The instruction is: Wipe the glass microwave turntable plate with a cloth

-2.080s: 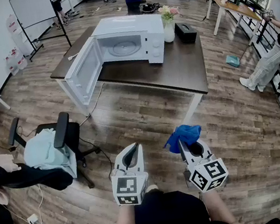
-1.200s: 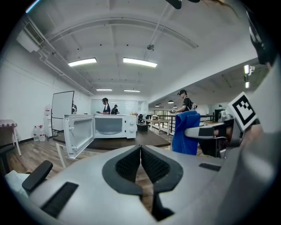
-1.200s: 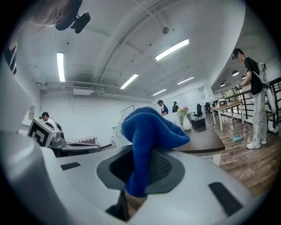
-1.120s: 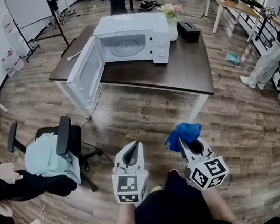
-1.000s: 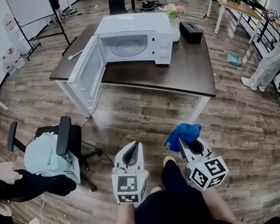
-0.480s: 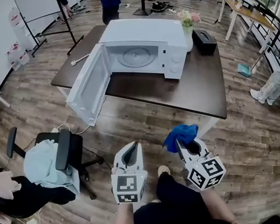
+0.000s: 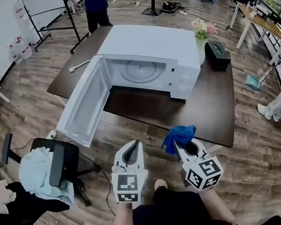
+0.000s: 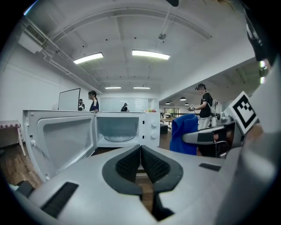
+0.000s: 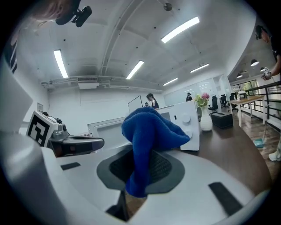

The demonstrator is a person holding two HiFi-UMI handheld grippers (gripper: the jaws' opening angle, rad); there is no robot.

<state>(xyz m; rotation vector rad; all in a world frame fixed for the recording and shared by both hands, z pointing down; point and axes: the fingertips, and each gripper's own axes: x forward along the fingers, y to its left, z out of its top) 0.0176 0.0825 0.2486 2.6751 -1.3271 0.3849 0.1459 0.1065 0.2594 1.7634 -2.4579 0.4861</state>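
Head view shows 1 blue cloth point(image 7: 179, 135) in right gripper point(image 7: 179, 145), 1 microwave point(image 7: 156, 41)

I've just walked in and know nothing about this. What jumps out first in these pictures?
A white microwave on the dark table ahead, its door swung wide open, the glass plate visible inside. Nearer, the right gripper clamps a bright blue cloth; the left gripper is shut, empty.

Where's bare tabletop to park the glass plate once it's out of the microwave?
Two bare patches on the table: in front of the microwave, between its open door and the near edge; and the near right end, before the flower vase and black box. Crowded: far right corner, by those two.
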